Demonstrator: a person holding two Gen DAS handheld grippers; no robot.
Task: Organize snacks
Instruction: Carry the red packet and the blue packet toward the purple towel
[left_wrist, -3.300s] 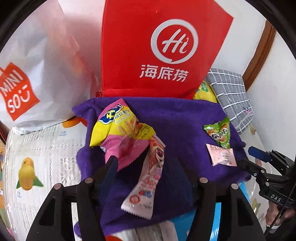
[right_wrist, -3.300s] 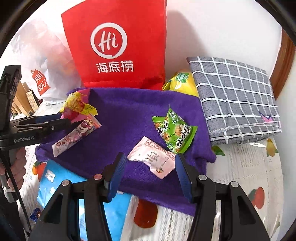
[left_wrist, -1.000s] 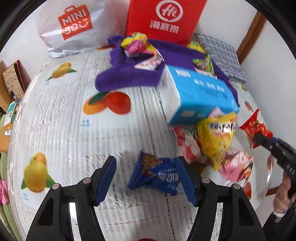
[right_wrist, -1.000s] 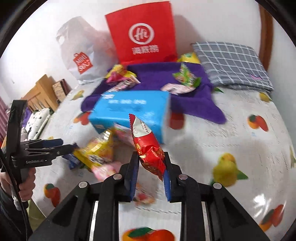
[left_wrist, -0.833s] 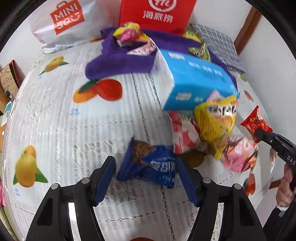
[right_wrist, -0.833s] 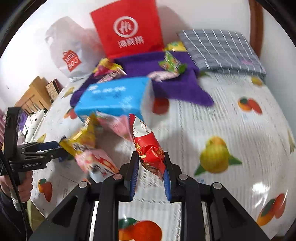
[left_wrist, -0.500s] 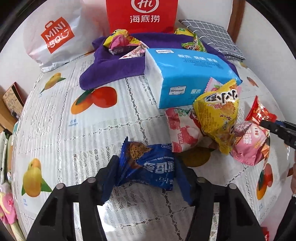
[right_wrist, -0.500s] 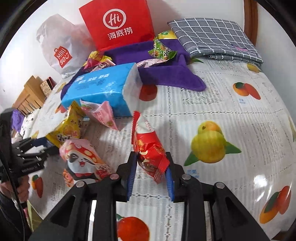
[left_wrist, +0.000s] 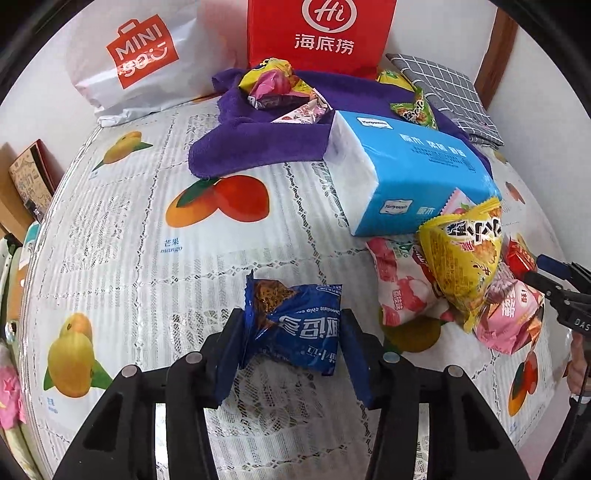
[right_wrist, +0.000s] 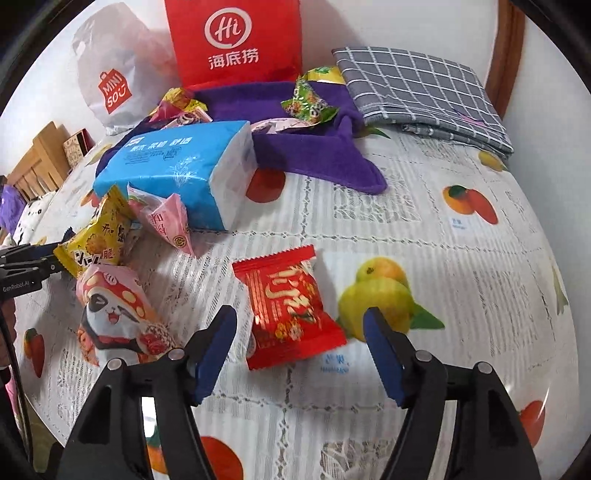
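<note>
Closing on the blue cookie packet (left_wrist: 295, 326), our left gripper (left_wrist: 291, 347) has its blue pads touching both crinkled ends of the wrapper, and the packet sits between them on the fruit-print tablecloth (left_wrist: 122, 229). Our right gripper (right_wrist: 300, 350) is opening: its jaws stand wide of the red snack packet (right_wrist: 290, 308), which lies flat on the cloth between them, touched by neither pad.

Just left of the red packet we see a pink panda-print packet (right_wrist: 114, 310), and beyond it a yellow snack bag (right_wrist: 98, 236) and a pink wrapper (right_wrist: 168, 221) leaning against a blue tissue pack (right_wrist: 173, 162). Behind the tissue pack a purple towel (right_wrist: 314, 155) carries a green candy packet (right_wrist: 308, 103) and a few more wrappers at its left end. A red paper bag (right_wrist: 236, 40) stands upright at the wall behind the towel, a white shopping bag (right_wrist: 110, 81) to its left and a folded grey checked cloth (right_wrist: 421, 85) to its right.
</note>
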